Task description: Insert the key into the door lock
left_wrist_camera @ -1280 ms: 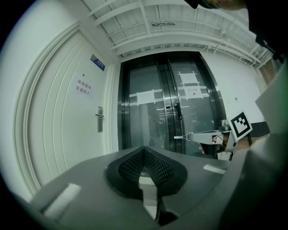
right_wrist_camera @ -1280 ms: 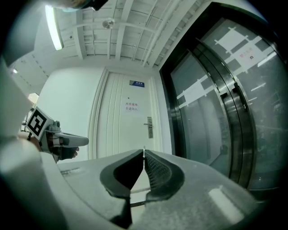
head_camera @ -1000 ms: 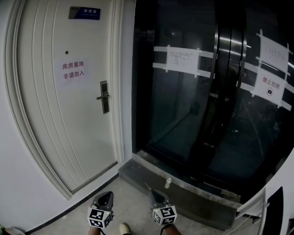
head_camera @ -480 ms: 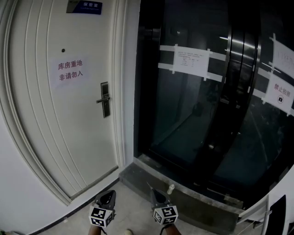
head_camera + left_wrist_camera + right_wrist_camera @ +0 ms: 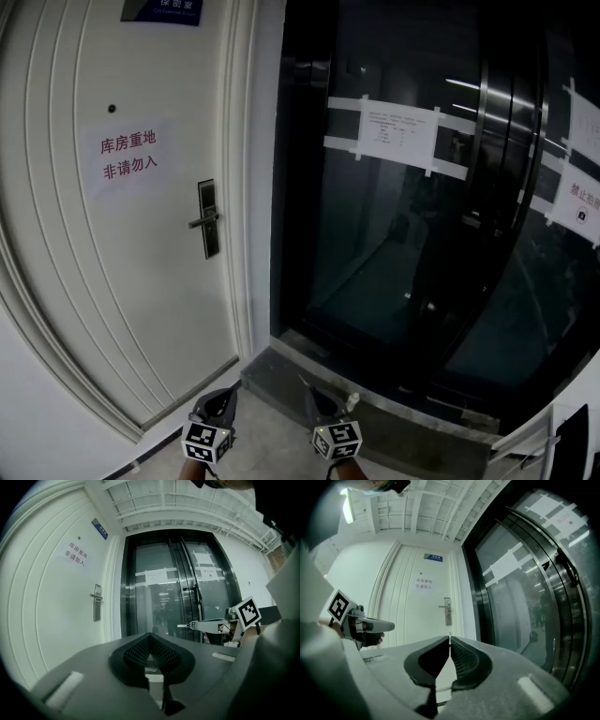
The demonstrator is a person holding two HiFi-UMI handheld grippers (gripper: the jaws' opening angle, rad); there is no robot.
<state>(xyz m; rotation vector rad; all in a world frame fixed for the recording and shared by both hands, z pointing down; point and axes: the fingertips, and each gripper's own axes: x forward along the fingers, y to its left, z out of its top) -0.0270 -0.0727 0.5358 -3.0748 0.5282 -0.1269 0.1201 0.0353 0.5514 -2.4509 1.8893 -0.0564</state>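
Right tongs [image 5: 449, 643] pinch the key [image 5: 183, 626]; my left tongs [image 5: 149, 637] are closed, empty. I fear this thin grip lets it twist against the far door lock [image 5: 208, 218].

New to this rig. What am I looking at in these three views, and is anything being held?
There is no robot arm here. A person carries a handheld two-jaw gripper in each hand. The head view comes from a camera on the person's head and looks down at both grippers and the floor ahead. The other two views come from cameras riding on each gripper, looking along its jaws.

Ahead is a white door with a lever-handle lock and a paper notice in red characters. To its right are dark glass doors with papers taped on.

The right gripper is shut on a thin metal key, which pokes out of its tip. The left gripper is shut with nothing between its jaws. Both are well short of the door.
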